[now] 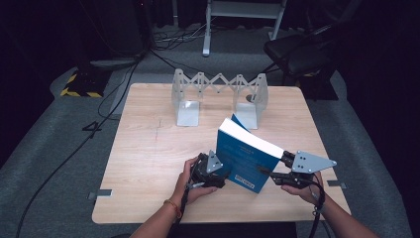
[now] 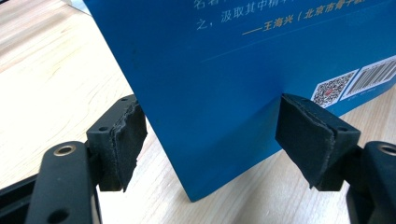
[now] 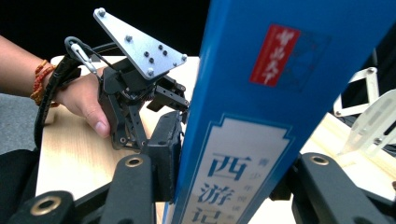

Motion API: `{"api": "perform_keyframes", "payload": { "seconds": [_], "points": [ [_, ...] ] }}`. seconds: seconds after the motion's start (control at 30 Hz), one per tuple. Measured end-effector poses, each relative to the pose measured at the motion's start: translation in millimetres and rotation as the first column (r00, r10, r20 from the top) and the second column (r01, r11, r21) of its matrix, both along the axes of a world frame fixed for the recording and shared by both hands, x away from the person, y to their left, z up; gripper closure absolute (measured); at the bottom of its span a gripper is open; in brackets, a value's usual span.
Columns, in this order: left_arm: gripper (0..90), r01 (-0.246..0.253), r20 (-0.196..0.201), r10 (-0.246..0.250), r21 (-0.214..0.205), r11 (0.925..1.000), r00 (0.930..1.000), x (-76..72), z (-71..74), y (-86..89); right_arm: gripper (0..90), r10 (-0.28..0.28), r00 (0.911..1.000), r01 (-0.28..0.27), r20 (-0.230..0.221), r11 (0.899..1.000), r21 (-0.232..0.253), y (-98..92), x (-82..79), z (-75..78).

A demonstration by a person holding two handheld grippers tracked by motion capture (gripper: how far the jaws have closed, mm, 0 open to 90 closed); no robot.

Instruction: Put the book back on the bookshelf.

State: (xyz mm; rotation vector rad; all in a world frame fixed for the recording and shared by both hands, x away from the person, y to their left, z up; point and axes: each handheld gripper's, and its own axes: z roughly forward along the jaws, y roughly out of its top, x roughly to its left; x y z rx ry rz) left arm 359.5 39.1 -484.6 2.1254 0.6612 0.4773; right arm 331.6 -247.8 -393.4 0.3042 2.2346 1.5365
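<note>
A: Describe the surroundings, taking the wooden table (image 1: 148, 148) as reference.

B: The table top is light wood with rounded corners. It stands on grey carpet floor (image 1: 59, 168). Beyond its far edge the room is dark.

A: Items on the floor?

B: Black cables (image 1: 79, 144) run to the left of the table. A yellow-and-black striped base (image 1: 79, 87) sits beyond its far left corner. A white frame leg (image 1: 206, 29) stands behind the table, and a black chair (image 1: 297, 52) beyond its far right corner.

A: Lighting?

B: The table top is lit evenly; the background walls stay black.
</note>
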Motion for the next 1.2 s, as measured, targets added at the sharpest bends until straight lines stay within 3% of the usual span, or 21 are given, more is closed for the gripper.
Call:
{"api": "perform_keyframes", "payload": {
  "seconds": [0.57, 0.87, 1.2],
  "points": [
    [25.4, -0.001, 0.038, 0.002, -0.013, 0.9999, 0.9993, 8.2, -2.8, -17.6, 56.9, -0.067, 0.9976, 0.068, -0.019, 0.997, 0.025, -8.2, 5.9, 13.2],
    [25.9, -0.012, 0.032, 0.012, -0.021, 0.9997, 0.9994, 14.8, -3.7, -26.4, 57.6, -0.106, 0.9932, 0.108, -0.049, 0.993, 0.049, -14.7, 14.4, 21.2],
    [26.3, -0.020, 0.030, 0.021, -0.035, 0.9992, 0.9993, 12.9, -4.4, -25.9, 57.1, -0.101, 0.9928, 0.105, -0.065, 0.992, 0.063, -18.8, 16.5, 33.0]
  ]
}}
